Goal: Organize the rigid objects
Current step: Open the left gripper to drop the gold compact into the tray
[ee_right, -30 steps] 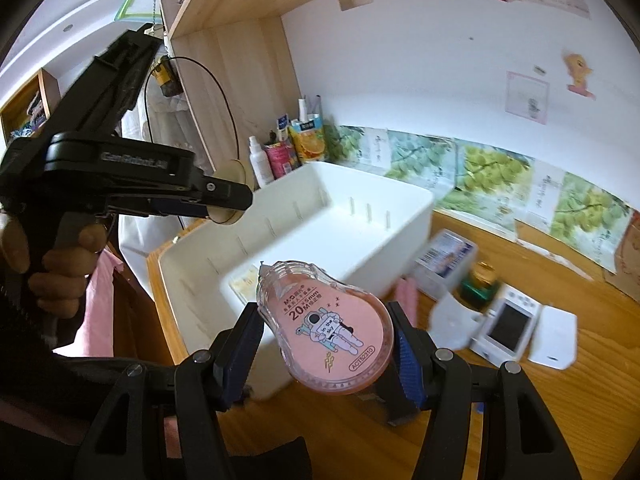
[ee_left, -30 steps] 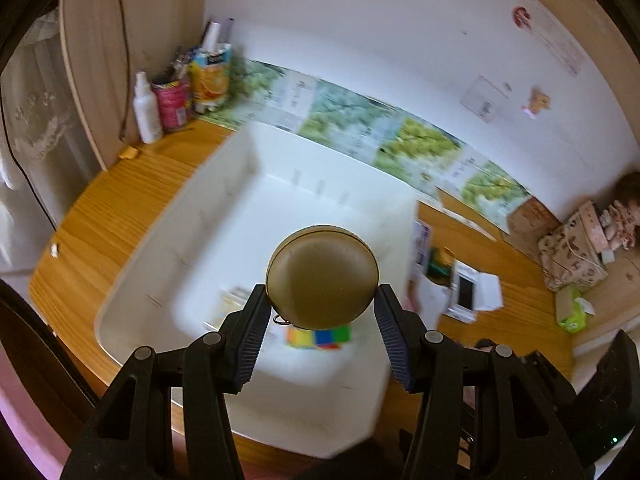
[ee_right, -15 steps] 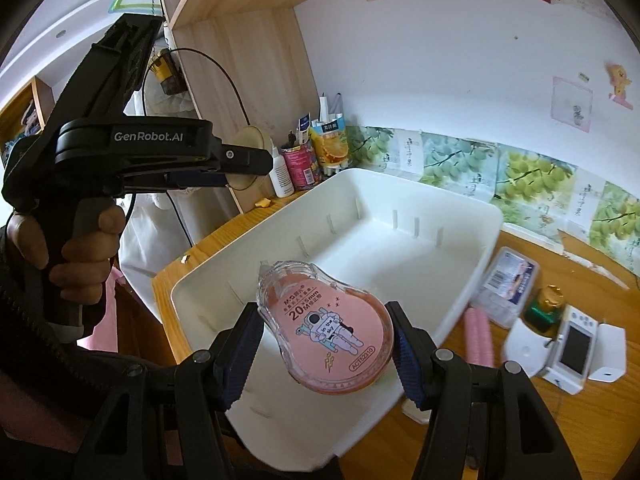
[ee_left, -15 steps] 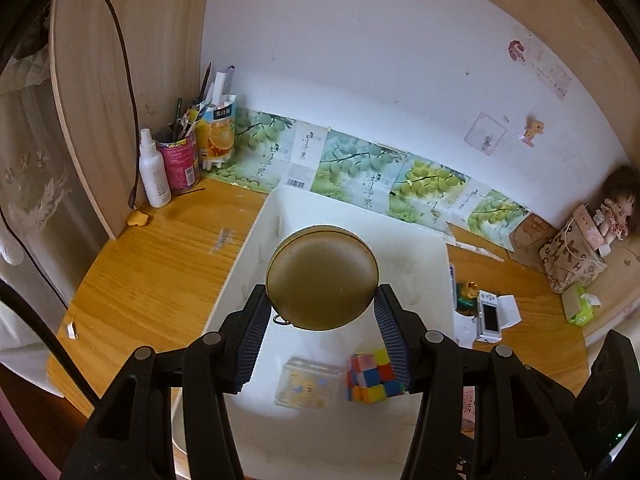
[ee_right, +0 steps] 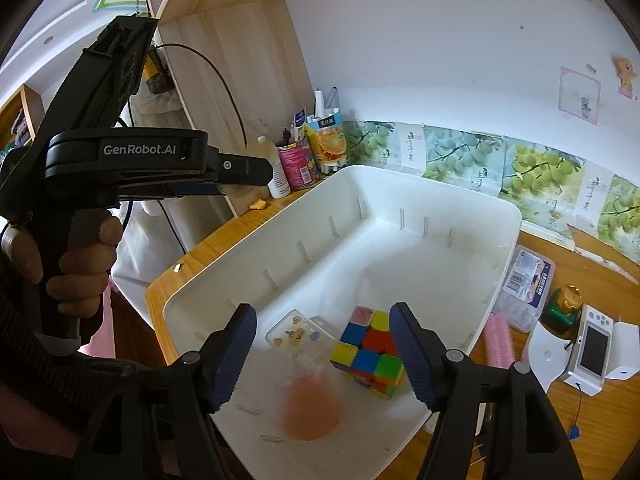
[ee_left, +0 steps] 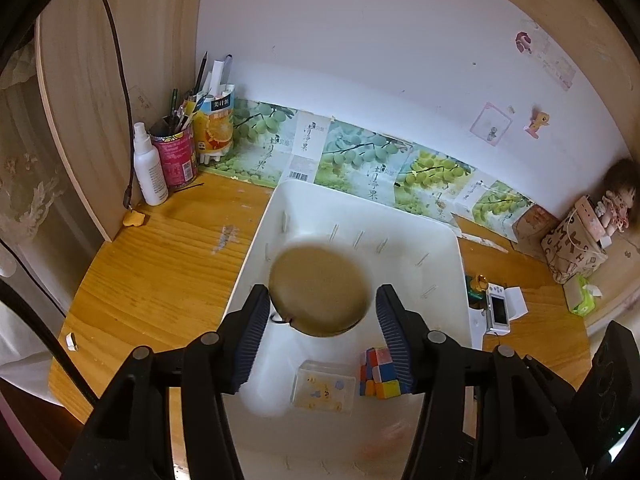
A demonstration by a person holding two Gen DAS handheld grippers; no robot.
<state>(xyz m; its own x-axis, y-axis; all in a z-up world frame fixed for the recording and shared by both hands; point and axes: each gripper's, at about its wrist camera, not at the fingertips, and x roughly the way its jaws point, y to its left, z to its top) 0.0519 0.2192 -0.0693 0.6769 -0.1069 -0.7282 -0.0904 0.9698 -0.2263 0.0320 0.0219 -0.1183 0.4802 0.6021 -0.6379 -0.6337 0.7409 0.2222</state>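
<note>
1. Two claws hang over the white bin on the wooden bench, and both have just been opening. The left claw stands wide, its pads clear of the round brass-coloured tin, which shows blurred between them, apparently dropping free above the bin.
2. The right claw is likewise spread with nothing pressed; the pink correction-tape dispenser is a blurred smear below it, inside the bin near the front wall.
3. We judge the tin stiff, smooth and fairly light; its rounded rim looks slippery, so we would take it across the full width, pads on opposite edges.
4. The dispenser is a hard, light plastic shell, teardrop-shaped; we would grip its flat broad body, not the narrow tip.
5. Already lying in the bin are a multicoloured puzzle cube and a clear small box, close together; landing pieces may knock them.
</note>
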